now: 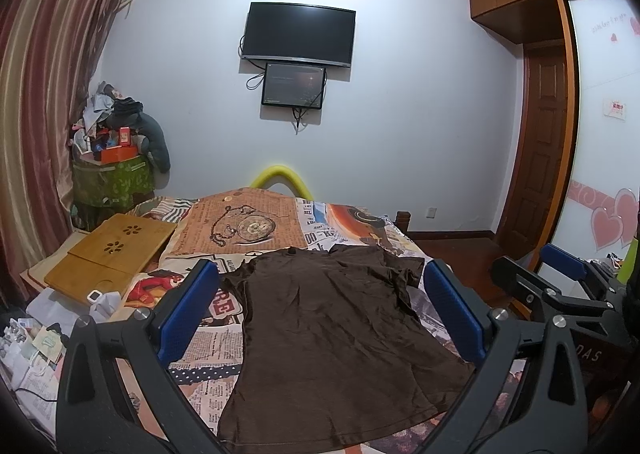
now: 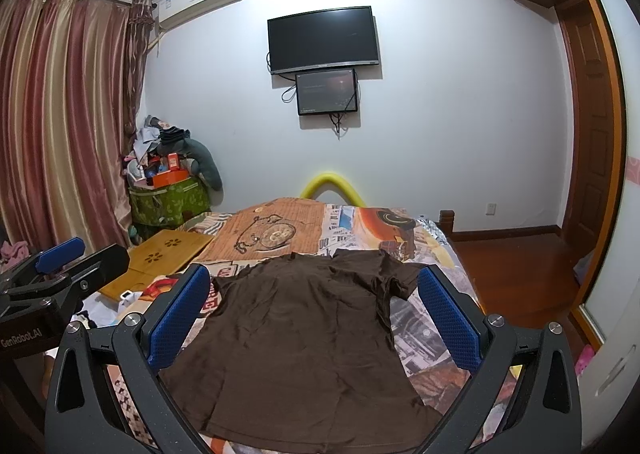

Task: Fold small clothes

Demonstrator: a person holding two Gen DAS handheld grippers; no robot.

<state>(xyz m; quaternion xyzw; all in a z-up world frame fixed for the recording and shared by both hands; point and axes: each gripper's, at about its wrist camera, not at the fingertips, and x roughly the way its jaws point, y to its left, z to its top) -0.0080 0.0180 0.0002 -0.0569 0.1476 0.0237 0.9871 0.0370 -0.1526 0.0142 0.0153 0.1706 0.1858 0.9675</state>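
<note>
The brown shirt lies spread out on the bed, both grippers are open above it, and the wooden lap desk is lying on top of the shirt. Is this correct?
Not entirely. The wooden lap desk is not on the brown shirt; it lies apart from it, on the bed's left side, as the left wrist view shows. The shirt is spread out, and the left gripper and right gripper are open.

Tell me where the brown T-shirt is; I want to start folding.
The brown short-sleeved T-shirt lies spread flat on the patterned bedspread, centred in both wrist views, hem nearest the cameras, right of the bamboo lap tray.
</note>
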